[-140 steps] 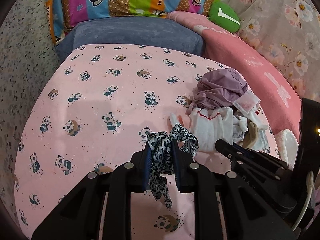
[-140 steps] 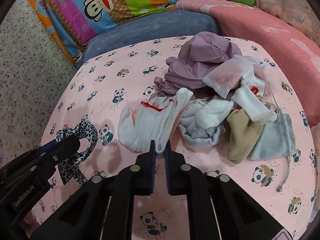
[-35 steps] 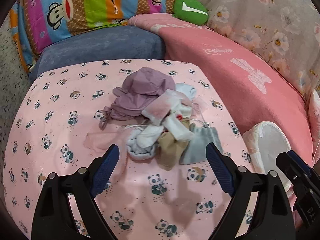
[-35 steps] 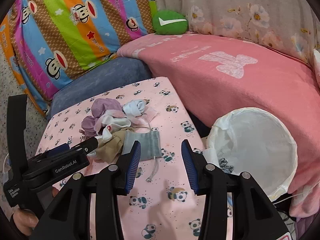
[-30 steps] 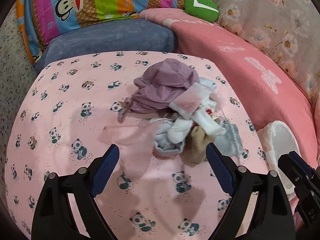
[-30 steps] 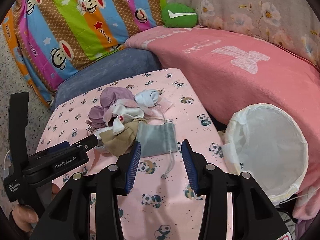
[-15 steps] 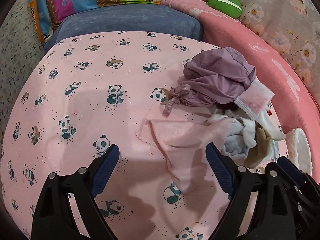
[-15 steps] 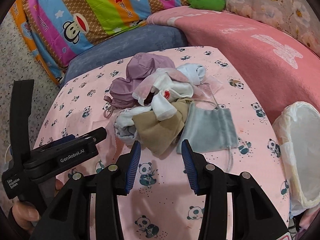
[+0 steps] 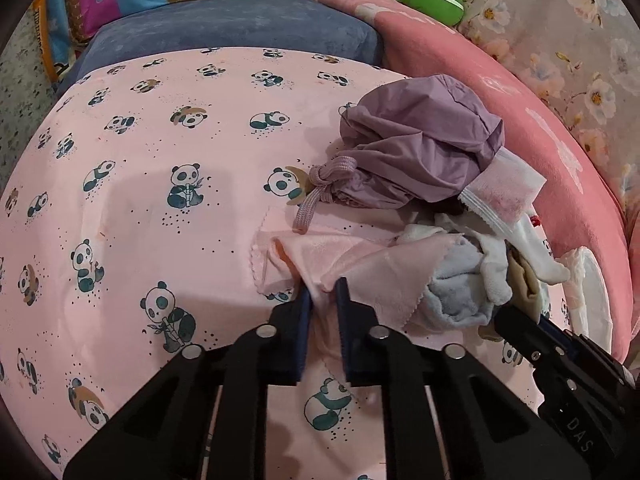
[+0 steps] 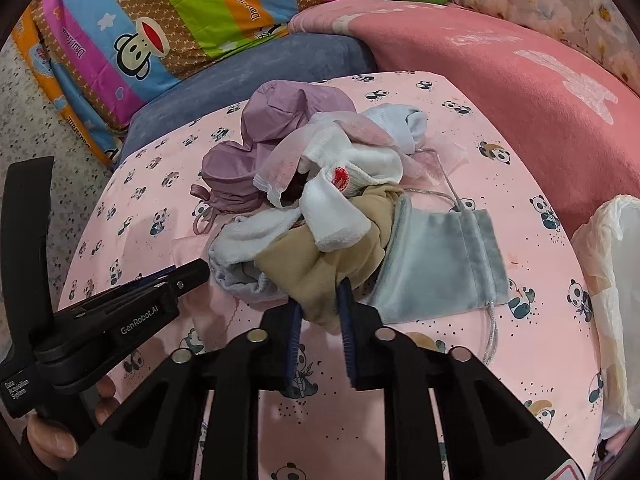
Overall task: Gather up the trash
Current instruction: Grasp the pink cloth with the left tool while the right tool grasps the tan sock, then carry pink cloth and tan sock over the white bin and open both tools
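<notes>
Pinching a fold of the pink cloth [image 9: 360,264], the left gripper [image 9: 322,294] sits at the pile's near left edge; the right gripper [image 10: 318,300] clamps the tan cloth [image 10: 328,264] beside a grey pouch [image 10: 444,260], with the white-lined bin [image 10: 616,280] at the far right.

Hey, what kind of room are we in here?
Probably a bedroom or living room: a cartoon monkey pillow, a pink blanket over soft seating, and a panda-print cover under loose cloth items.

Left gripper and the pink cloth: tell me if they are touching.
Touching. In the left wrist view the left gripper has its jaws closed on a fold of the pink cloth.
</notes>
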{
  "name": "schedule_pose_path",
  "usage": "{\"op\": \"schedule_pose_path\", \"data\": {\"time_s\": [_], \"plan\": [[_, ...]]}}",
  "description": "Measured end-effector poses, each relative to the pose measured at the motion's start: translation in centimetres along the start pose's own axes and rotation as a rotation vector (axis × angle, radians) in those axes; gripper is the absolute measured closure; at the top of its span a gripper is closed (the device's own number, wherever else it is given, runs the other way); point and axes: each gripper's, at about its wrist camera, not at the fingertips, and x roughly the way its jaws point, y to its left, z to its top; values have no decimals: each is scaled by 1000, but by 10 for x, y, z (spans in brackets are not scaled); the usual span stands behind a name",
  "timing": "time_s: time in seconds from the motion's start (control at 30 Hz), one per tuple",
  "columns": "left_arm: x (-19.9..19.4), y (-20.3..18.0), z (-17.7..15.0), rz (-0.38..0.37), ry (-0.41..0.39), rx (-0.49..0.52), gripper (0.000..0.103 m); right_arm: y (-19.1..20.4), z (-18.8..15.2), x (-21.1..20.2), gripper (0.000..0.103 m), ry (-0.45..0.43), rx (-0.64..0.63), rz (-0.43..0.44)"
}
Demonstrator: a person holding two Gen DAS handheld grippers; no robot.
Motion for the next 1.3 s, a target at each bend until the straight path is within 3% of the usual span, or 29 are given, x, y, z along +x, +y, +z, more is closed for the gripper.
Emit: {"op": "schedule_pose_path", "data": {"time_s": [0.37,0.7,0.9,1.3], "plan": [[-47,-26,7,-26,-99,47,99,-7,6,-56,93,-114,27,47],[-100,-82,15,-90,-211,163,99,-21,14,-135,93,-278,50,68],[-120,-122,14,-140,-252,236,99,-49,15,-181,93,-370,94,48],[-122,-213,3,-248,-243,379,99,-129,2,-230,93,-449,215,-44]]}}
